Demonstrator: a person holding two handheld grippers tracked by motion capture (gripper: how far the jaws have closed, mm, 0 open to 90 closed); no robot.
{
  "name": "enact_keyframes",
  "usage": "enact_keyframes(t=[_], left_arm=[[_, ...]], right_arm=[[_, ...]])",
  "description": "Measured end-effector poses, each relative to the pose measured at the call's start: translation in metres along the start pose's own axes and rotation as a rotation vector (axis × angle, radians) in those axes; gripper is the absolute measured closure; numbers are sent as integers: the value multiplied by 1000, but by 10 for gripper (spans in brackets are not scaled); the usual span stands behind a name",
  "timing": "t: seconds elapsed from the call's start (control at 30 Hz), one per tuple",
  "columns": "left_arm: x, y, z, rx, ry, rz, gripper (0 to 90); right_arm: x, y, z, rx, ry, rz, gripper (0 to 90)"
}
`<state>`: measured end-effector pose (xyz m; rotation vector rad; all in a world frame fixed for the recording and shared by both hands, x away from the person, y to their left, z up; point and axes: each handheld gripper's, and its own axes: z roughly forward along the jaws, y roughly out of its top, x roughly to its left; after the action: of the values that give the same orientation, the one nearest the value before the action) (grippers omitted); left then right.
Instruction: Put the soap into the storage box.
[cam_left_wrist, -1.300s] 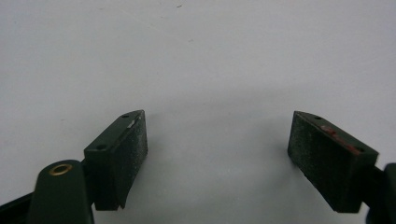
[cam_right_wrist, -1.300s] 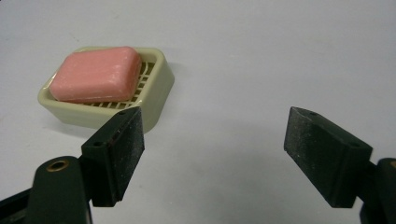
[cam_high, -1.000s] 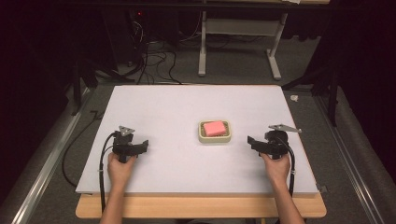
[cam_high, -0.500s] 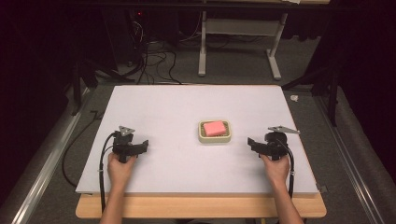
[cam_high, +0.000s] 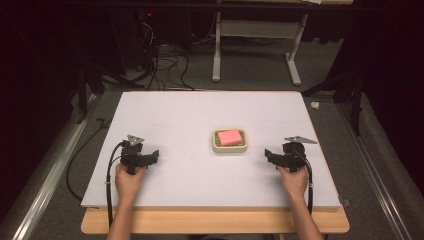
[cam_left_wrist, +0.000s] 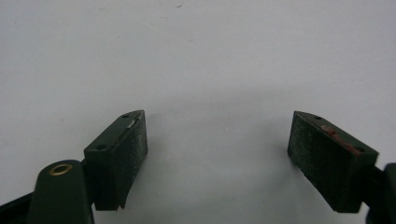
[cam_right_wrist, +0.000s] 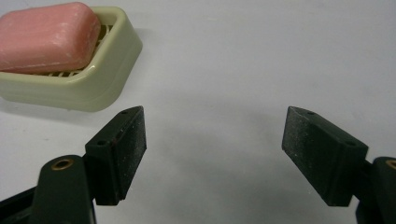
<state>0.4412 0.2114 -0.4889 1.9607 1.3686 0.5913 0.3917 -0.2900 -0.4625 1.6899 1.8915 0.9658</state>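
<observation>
A pink bar of soap (cam_high: 229, 136) lies in a cream soap dish (cam_high: 216, 146) at the middle of the white board (cam_high: 200, 115). My left gripper (cam_high: 155, 155) rests on the board to the dish's left, pointing right. In the left gripper view it (cam_left_wrist: 217, 154) is open over bare white surface. My right gripper (cam_high: 268, 154) sits to the dish's right and points left. Its jaws have just been closing a little, but it (cam_right_wrist: 215, 154) is still open with nothing between the pads. The soap (cam_right_wrist: 46, 37) and dish (cam_right_wrist: 107, 70) lie ahead to its upper left, apart from it.
The white board lies on a wooden table whose front edge (cam_high: 215, 222) shows below it. Metal rails (cam_high: 55, 165) run along both sides, and cables (cam_high: 160, 65) and a table frame (cam_high: 255, 35) stand on the floor behind.
</observation>
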Motion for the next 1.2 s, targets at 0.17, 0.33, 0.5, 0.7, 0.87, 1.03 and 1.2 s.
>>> enact_keyframes(t=[0.17,0.33,0.5,0.7,0.87,1.03,1.2], left_arm=[[0,0,0,0,0,0,205],[0,0,0,0,0,0,205],[0,0,0,0,0,0,205],[0,0,0,0,0,0,205],[0,0,0,0,0,1,205],[0,0,0,0,0,1,205],[0,0,0,0,1,1,205]], right_arm=[[1,-3,5,13,-22,-16,223],[2,-5,10,24,-40,-23,223],[2,-6,13,22,-51,-36,223],[3,-7,17,25,-66,-43,223],[5,-8,20,25,-79,-53,223],[8,-9,21,26,-96,-73,222],[12,-9,23,33,-123,-106,221]])
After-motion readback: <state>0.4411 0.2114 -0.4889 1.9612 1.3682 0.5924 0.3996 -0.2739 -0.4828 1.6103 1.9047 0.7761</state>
